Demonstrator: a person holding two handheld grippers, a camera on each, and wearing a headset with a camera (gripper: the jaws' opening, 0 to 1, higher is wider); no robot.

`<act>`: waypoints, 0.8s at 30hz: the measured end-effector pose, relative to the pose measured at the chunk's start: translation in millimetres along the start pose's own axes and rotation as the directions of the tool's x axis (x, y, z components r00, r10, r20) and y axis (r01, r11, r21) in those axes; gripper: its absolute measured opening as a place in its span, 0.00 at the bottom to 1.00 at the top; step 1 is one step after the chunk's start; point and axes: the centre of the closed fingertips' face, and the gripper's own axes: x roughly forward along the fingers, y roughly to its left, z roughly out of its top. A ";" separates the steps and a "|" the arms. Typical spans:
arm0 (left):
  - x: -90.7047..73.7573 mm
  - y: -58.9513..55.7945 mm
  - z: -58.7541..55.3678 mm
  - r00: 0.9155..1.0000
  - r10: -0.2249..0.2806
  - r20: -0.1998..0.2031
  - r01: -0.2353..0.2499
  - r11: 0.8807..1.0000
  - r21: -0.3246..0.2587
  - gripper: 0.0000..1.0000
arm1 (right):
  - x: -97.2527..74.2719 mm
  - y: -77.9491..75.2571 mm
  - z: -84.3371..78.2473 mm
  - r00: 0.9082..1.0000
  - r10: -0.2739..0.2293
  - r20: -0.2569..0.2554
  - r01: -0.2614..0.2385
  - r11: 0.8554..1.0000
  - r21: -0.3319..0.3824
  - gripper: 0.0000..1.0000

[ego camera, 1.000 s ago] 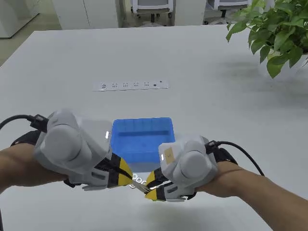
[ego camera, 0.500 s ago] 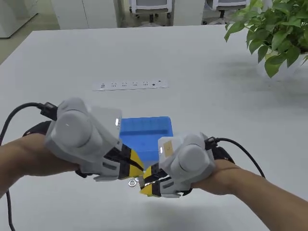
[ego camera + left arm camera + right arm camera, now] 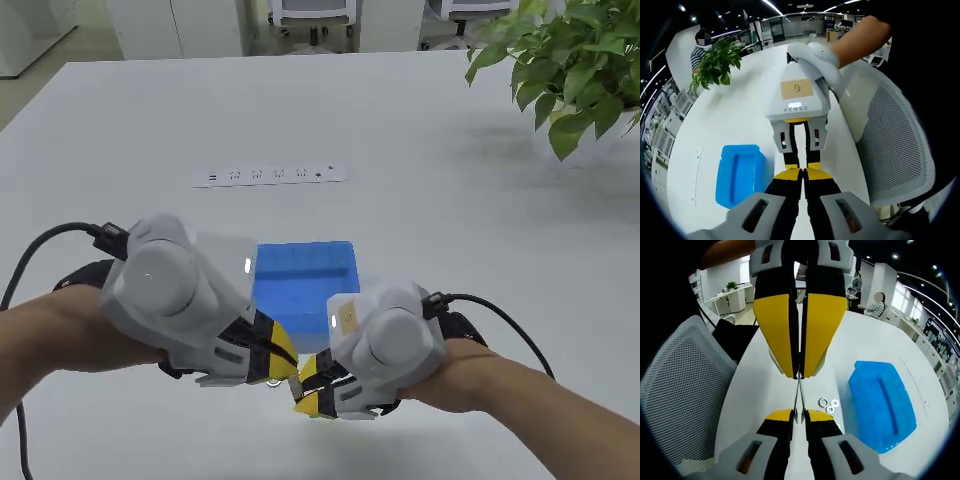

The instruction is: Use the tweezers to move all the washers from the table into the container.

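Just beside the tweezers (image 3: 798, 395), clenched end to end by my right tool (image 3: 798, 415) and left tool (image 3: 800, 375), 3 washers (image 3: 827, 404) lie toward the container (image 3: 880, 405).

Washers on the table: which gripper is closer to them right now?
Right. The washers lie just beside the tips of the right gripper; the left gripper faces it from farther off, both shut on the tweezers.

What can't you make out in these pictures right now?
Washers: head view, mostly hidden under left claw and right claw; total unclear.
Tweezers: right gripper view, both ends hidden inside the claws.
Blue container: head view, near end behind the claws; contents unclear.
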 end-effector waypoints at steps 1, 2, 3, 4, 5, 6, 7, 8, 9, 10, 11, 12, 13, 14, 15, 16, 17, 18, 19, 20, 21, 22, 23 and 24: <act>0.9 -0.3 -0.8 1.000 -0.003 0.000 0.003 1.000 -0.002 0.06 | 0.4 0.7 -1.4 1.000 0.001 -0.005 -0.001 1.000 -0.003 0.12; 1.6 -0.8 -1.2 1.000 -0.006 0.001 0.006 1.000 -0.006 0.06 | 0.5 1.5 -2.7 1.000 0.003 -0.011 -0.003 1.000 -0.005 0.12; 2.4 -1.0 -2.0 1.000 -0.007 0.000 0.007 1.000 -0.005 0.06 | 0.7 2.1 -3.5 1.000 0.004 -0.014 -0.004 1.000 -0.006 0.12; 3.1 -1.3 -2.3 1.000 -0.008 0.000 0.008 1.000 -0.005 0.06 | 0.8 2.9 -4.6 1.000 0.005 -0.018 -0.006 1.000 -0.006 0.12; 4.1 -1.9 -2.6 1.000 -0.011 0.002 0.011 1.000 -0.006 0.06 | 0.9 3.2 -5.2 1.000 0.006 -0.019 -0.006 1.000 -0.006 0.12; 4.6 -2.2 -2.6 1.000 -0.012 0.003 0.012 1.000 -0.007 0.06 | 1.1 3.6 -5.9 1.000 0.007 -0.021 -0.007 1.000 -0.006 0.12; 5.6 -2.1 -2.6 1.000 -0.012 0.008 0.012 1.000 -0.004 0.06 | 1.3 4.3 -6.6 1.000 0.008 -0.021 -0.008 1.000 -0.004 0.12; 6.3 -2.3 -2.5 1.000 -0.013 0.011 0.013 1.000 -0.004 0.06 | 1.4 4.9 -7.0 1.000 0.008 -0.021 -0.008 1.000 -0.003 0.12; 6.9 -2.6 -2.6 1.000 -0.015 0.012 0.015 1.000 -0.005 0.06 | 1.6 5.6 -7.8 1.000 0.009 -0.022 -0.009 1.000 -0.001 0.12; 8.2 -2.9 -2.7 1.000 -0.016 0.013 0.016 1.000 -0.005 0.06 | 1.9 6.1 -8.6 1.000 0.010 -0.023 -0.010 1.000 0.001 0.12; 9.0 -3.2 -3.1 1.000 -0.018 0.013 0.018 1.000 -0.004 0.06 | 2.0 6.8 -9.1 1.000 0.009 -0.020 -0.009 1.000 0.002 0.12; 9.2 -3.3 -1.8 1.000 -0.019 0.021 0.019 1.000 -0.004 0.06 | 1.7 6.5 -9.0 1.000 0.007 -0.018 -0.007 1.000 0.007 0.12; 9.5 -2.9 -1.1 0.999 -0.017 0.027 0.017 1.000 -0.005 0.06 | 1.4 6.4 -9.2 1.000 0.006 -0.016 -0.006 1.000 0.009 0.12; 10.2 -3.0 -0.2 0.999 -0.018 0.035 0.018 1.000 -0.008 0.06 | 1.1 6.3 -9.7 1.000 0.006 -0.014 -0.006 1.000 0.013 0.12; 10.7 -2.9 0.4 0.999 -0.017 0.039 0.018 1.000 -0.010 0.06 | 0.8 6.3 -9.8 1.000 0.006 -0.014 -0.006 1.000 0.015 0.12; 11.6 -2.6 1.3 0.999 -0.016 0.045 0.016 1.000 -0.008 0.06 | 0.5 6.6 -10.0 1.000 0.006 -0.014 -0.006 1.000 0.014 0.12; 12.4 -2.4 1.4 0.999 -0.015 0.046 0.016 1.000 -0.006 0.06 | 0.4 6.7 -10.2 1.000 0.006 -0.014 -0.005 1.000 0.013 0.12; 13.5 -2.3 1.3 0.999 -0.016 0.046 0.016 1.000 -0.006 0.06 | 0.3 6.8 -10.3 1.000 0.006 -0.015 -0.006 1.000 0.013 0.12; 15.1 -3.1 0.4 0.999 -0.019 0.043 0.019 1.000 -0.006 0.06 | 0.2 7.0 -10.3 1.000 0.006 -0.014 -0.006 1.000 0.012 0.12; 16.4 -3.7 -0.7 0.999 -0.019 0.038 0.019 1.000 0.000 0.06 | 0.1 7.0 -10.2 1.000 0.006 -0.013 -0.006 1.000 0.011 0.12; 17.9 -3.9 -2.3 0.999 -0.015 0.029 0.014 1.000 0.015 0.06 | 0.0 7.0 -10.1 1.000 0.005 -0.012 -0.004 1.000 0.012 0.12; 18.3 -4.2 -1.7 0.999 -0.014 0.031 0.013 1.000 0.019 0.06 | -0.1 7.1 -10.0 1.000 0.004 -0.012 -0.004 1.000 0.014 0.11; 18.5 -4.3 -0.9 0.999 -0.016 0.039 0.015 1.000 0.015 0.06 | -0.4 7.3 -10.3 1.000 0.005 -0.012 -0.005 1.000 0.016 0.12; 18.8 -4.3 -0.5 0.999 -0.017 0.044 0.016 1.000 0.013 0.06 | -0.7 7.3 -10.4 1.000 0.005 -0.011 -0.004 1.000 0.015 0.12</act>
